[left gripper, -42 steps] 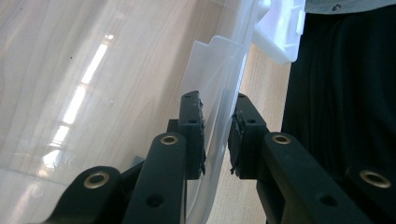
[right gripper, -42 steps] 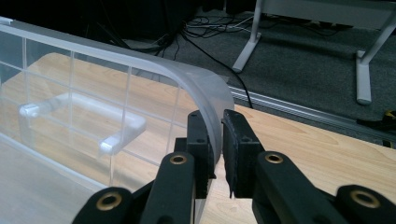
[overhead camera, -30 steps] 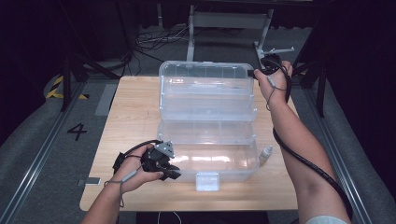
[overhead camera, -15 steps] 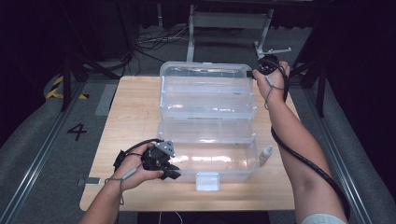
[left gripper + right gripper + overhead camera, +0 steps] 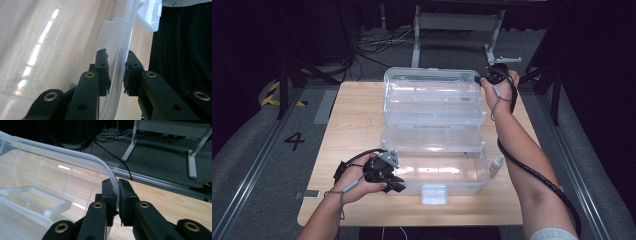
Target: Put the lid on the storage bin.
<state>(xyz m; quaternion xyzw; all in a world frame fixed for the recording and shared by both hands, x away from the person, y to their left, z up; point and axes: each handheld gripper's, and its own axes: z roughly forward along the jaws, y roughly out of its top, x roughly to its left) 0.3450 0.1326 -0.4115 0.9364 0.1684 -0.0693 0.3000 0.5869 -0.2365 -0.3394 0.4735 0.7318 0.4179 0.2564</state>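
A clear plastic storage box (image 5: 437, 170) stands on the wooden table (image 5: 357, 125) with its lid (image 5: 432, 95) swung open toward the far side. My left gripper (image 5: 394, 185) is at the box's near-left corner. In the left gripper view its jaws straddle the box's wall (image 5: 50, 50), and the left gripper (image 5: 116, 75) is shut on the rim. My right gripper (image 5: 482, 80) is at the lid's far-right corner. The right gripper (image 5: 117, 197) is shut on the thin curved edge of the lid (image 5: 50, 177).
A white latch (image 5: 434, 193) hangs at the middle of the box's front. A small white bottle (image 5: 496, 165) stands just right of the box. A small flat tag (image 5: 310, 194) lies near the table's front-left edge. Dark floor, cables and a metal frame (image 5: 452, 22) lie beyond the table.
My right hand has edged slightly left and nearer on the lid's corner. The left hand, the box and the lid look the same.
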